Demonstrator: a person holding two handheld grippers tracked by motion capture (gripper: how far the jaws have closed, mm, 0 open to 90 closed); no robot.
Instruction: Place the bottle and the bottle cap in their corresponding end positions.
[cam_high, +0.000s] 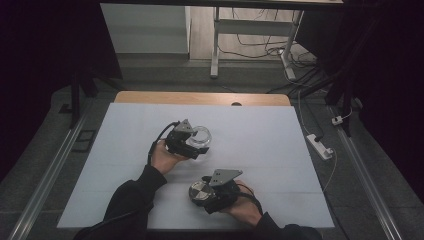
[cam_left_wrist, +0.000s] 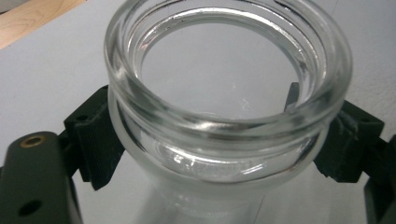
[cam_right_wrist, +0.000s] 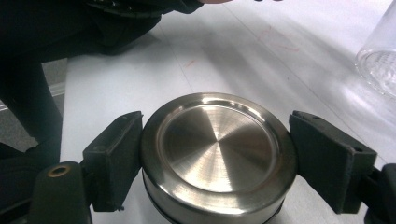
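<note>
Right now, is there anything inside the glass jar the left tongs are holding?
Nothing shows inside the glass jar: through its open mouth you see bare white table. The left tongs clamp it below the rim, and the thick glass blurs the lower wall, so residue there cannot be ruled out.

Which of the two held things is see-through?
The glass jar in the left gripper; the round lid in the right gripper is solid brushed metal.

Your high view is dim and grainy: the room's edges sink into black, while the pale tabletop (cam_high: 260, 150) catches soft light from above. In your left gripper view the glass jar (cam_left_wrist: 229, 93) sparkles with glare, its near rim blurred. The steel lid (cam_right_wrist: 218, 154) shows a bright sheen.
</note>
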